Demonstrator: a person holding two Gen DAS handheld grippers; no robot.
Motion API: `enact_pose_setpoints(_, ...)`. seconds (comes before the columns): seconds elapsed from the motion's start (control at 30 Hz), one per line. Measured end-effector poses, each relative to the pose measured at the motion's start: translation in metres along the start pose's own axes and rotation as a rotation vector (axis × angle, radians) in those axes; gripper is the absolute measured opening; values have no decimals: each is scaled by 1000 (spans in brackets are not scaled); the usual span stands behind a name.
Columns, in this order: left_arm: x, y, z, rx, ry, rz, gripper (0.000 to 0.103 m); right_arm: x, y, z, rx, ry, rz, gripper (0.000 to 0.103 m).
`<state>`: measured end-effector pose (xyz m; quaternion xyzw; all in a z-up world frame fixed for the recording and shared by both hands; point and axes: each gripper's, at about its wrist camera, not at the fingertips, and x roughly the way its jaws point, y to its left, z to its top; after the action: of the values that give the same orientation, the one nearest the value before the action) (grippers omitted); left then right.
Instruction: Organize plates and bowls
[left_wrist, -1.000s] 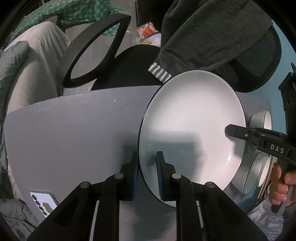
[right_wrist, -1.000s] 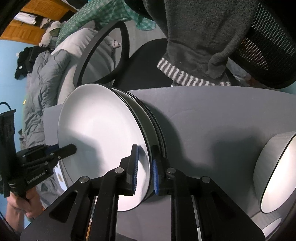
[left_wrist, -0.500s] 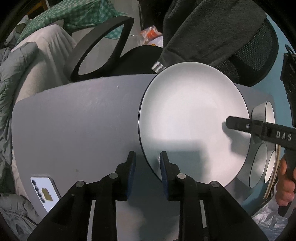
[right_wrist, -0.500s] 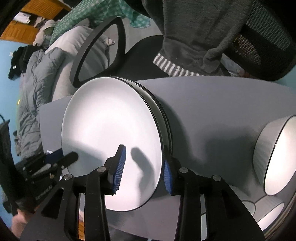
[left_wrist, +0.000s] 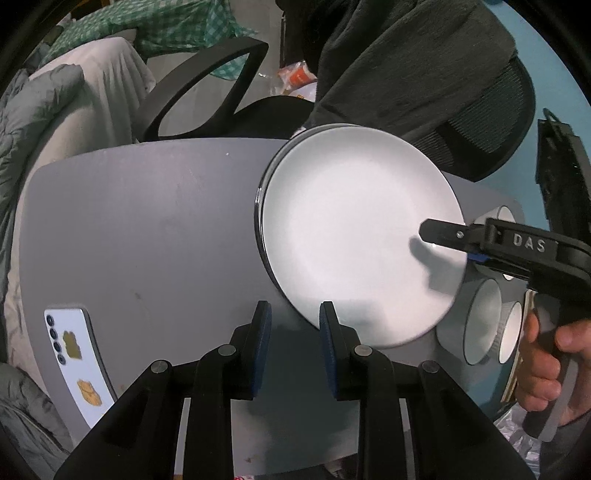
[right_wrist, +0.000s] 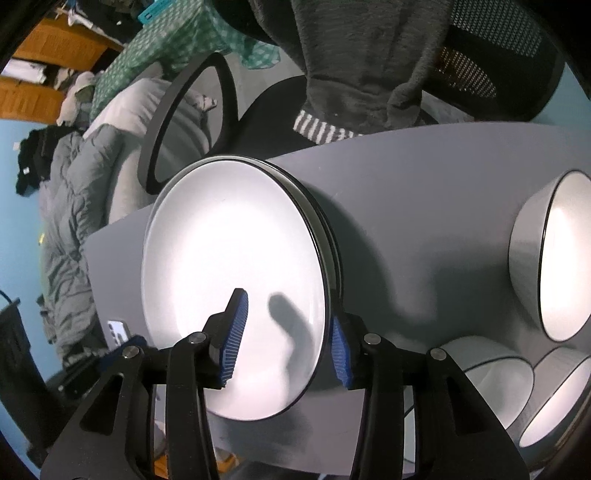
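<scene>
Both tongs had let go. In the left wrist view the left gripper (left_wrist: 291, 314) sat low in the frame, its jaws a little apart with only bare grey table (left_wrist: 147, 229) between them and the plate rim just right of its right pad; those jaws had just been opening. In the right wrist view the right gripper (right_wrist: 286, 325) stood spread, and its jaws had just been opening too: the near rim of the top plate (right_wrist: 229, 258) lay between the blue pads (right_wrist: 232, 332), but neither looked pressed on it.

That top plate rested on a stack of plates (right_wrist: 328, 236), mid-frame in both views, on the table's far side near a black office chair (left_wrist: 207, 85). White bowls (right_wrist: 554, 258) with dark rims sat at the right edge and lower right, well apart from the stack.

Handling, as a judgement: glazed ceramic, stiff, fairly heavy, slick and chip-prone. The rim was the only purchase, best taken at opposite edges by both grippers and lowered flat. A one-sided pinch would likely let a plate tilt and slide.

Writing: "DAS" showed in raised letters on the right gripper's body (left_wrist: 528, 243), seen at the right of the left wrist view with a hand (left_wrist: 546, 369) on its handle. A white phone (left_wrist: 74, 350) at lower left showed gold stickers, no legible text.
</scene>
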<state>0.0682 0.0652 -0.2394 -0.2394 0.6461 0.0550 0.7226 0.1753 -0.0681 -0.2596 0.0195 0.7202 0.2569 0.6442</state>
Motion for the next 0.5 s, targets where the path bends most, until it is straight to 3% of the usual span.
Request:
enact_pose_setpoints(0.07,-3,-3,-4,6,-7,-5,26,-3,-3,-2,19,-11,11,40)
enact_pose_setpoints(0.13,-7,-6,-10,12,-11,-11,28,-5,-4,-5,24,-24,-19,53)
enact_pose_setpoints(0.2,-11,-9,-14,18,-18,-19,36,-8,-5,-8,22,-41,-26,53)
enact_pose_setpoints(0.5,-33,-31,-35,79,-62,-16,41,-32,-2,-42,-53,-112,-153,53)
